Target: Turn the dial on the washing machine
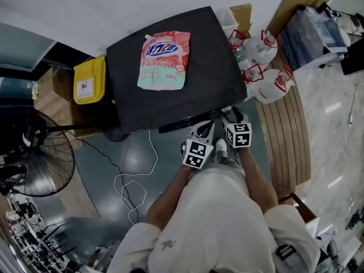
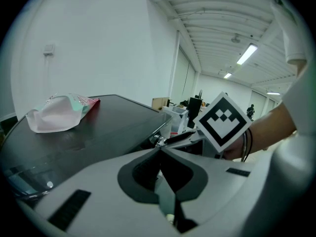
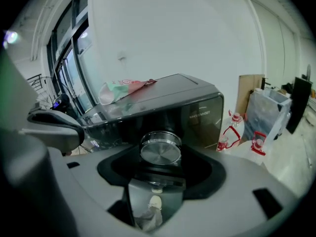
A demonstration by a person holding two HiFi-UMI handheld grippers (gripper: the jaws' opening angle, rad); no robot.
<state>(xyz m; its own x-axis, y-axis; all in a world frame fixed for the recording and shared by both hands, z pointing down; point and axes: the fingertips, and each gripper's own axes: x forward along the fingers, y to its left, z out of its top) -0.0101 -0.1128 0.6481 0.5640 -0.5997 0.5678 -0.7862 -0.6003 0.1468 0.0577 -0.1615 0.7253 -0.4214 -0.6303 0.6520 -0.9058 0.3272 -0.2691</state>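
The black washing machine [image 1: 170, 67] stands in front of me, and its round silver dial [image 3: 160, 149] is on the front panel. My right gripper [image 3: 160, 157] points at the dial, which sits between its jaws with a dark gap on either side; the jaws are open. In the head view the right gripper [image 1: 227, 115] is at the machine's front edge, where the dial itself is hidden. Just to its left, my left gripper [image 1: 207, 128] also reaches the front edge. In the left gripper view the left gripper [image 2: 159, 149] is shut, tips together, with nothing in them.
A pink and green detergent pouch [image 1: 165, 60] lies on the machine's lid. Water jugs with red handles [image 1: 267, 67] stand to the right on a wooden pallet [image 1: 290, 135]. A yellow bin [image 1: 90, 79], a floor fan [image 1: 34, 164] and a white cable [image 1: 133, 186] are at the left.
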